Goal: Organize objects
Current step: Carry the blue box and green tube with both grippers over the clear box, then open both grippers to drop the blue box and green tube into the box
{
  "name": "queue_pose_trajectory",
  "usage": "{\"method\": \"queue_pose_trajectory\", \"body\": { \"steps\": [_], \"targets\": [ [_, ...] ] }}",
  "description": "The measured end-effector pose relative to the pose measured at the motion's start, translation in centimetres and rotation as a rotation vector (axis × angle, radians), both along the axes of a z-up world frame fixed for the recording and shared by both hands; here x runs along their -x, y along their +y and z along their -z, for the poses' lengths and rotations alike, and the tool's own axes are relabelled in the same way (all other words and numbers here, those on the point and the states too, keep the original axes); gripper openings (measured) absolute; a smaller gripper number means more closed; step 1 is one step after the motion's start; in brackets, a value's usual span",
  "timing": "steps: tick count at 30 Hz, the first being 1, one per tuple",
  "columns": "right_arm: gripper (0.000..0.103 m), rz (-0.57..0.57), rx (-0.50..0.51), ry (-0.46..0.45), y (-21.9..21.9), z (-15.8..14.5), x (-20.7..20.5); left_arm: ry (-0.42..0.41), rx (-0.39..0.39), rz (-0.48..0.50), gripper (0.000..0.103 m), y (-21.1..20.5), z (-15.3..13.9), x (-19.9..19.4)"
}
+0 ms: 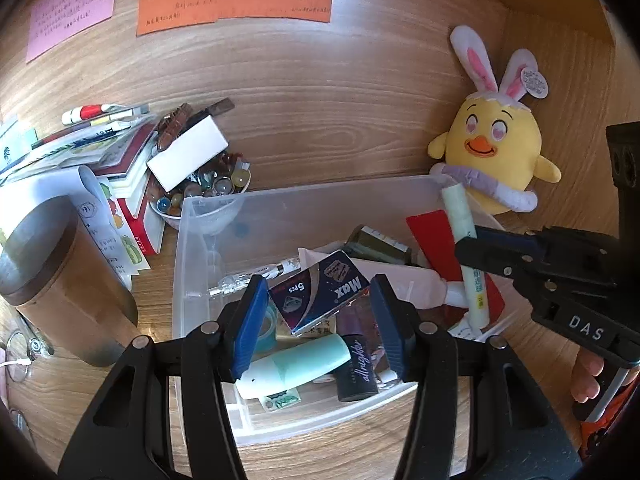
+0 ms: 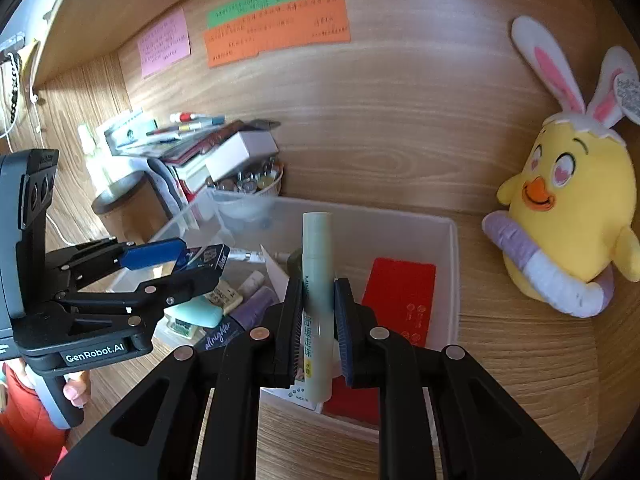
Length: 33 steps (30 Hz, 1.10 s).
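My left gripper (image 1: 318,300) is shut on a dark blue "Max" box (image 1: 320,296), which hangs tilted over a clear plastic bin (image 1: 188,248). From the right wrist view, that left gripper (image 2: 200,262) holds the box (image 2: 202,258) above the bin's left side. My right gripper (image 2: 319,286) is shut on a pale green tube (image 2: 318,264) that stands upright over the bin (image 2: 454,280). In the left wrist view the tube (image 1: 460,216) slants down from the right gripper (image 1: 466,246). The bin holds a red card (image 2: 400,296), a mint bottle (image 1: 304,360), a dark "allnighter" tube (image 1: 356,364) and other small items.
A yellow plush chick (image 1: 496,152) leans on the wooden back wall right of the bin. Left of the bin are a bowl of marbles (image 1: 208,190), a white box (image 1: 188,156) on stacked books, and a tall round container (image 1: 52,272). Coloured notes (image 1: 236,0) hang on the wall.
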State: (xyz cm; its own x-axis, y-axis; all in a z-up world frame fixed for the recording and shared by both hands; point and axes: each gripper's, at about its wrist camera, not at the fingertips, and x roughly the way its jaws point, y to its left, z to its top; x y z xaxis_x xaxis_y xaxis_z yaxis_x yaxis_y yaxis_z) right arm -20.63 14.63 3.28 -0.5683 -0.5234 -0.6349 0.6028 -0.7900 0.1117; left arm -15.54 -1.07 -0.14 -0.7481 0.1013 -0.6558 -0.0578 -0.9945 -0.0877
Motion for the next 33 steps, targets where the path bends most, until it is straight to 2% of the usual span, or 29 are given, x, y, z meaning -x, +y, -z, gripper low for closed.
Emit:
{"method": "queue_pose_trajectory", "body": {
  "steps": [10, 15, 21, 24, 26, 29, 30, 33],
  "targets": [
    [0.015, -0.008, -0.064, -0.019, -1.2, 1.3, 0.1, -0.016, -0.013, 0.012, 0.055, 0.0, 0.2, 0.1],
    [0.02, -0.001, -0.074, -0.016, -1.2, 1.1, -0.1, -0.002, -0.019, 0.008, 0.057, -0.3, -0.3, -0.2],
    [0.028, 0.003, -0.036, 0.016, -0.2, -0.5, -1.2, 0.029, -0.027, 0.001, 0.06, -0.4, -1.5, -1.3],
    [0.04, 0.009, -0.026, 0.044, 0.3, -1.3, -2.0, 0.056, -0.011, -0.006, 0.071, -0.2, -2.2, -2.3],
    [0.054, 0.016, -0.023, 0.059, 0.6, -1.7, -2.5, 0.074, 0.003, -0.007, 0.076, 0.0, -2.6, -3.0],
    [0.068, 0.023, -0.017, 0.082, 1.2, -2.2, -3.3, 0.1, 0.018, -0.012, 0.089, 0.3, -3.0, -4.0],
    [0.07, 0.025, -0.014, 0.088, 1.5, -2.3, -3.6, 0.107, 0.022, -0.016, 0.094, 0.4, -3.0, -4.3],
    [0.079, 0.023, -0.013, 0.098, 1.9, -2.5, -4.3, 0.126, 0.035, -0.021, 0.098, 0.7, -3.2, -5.3]
  ]
}}
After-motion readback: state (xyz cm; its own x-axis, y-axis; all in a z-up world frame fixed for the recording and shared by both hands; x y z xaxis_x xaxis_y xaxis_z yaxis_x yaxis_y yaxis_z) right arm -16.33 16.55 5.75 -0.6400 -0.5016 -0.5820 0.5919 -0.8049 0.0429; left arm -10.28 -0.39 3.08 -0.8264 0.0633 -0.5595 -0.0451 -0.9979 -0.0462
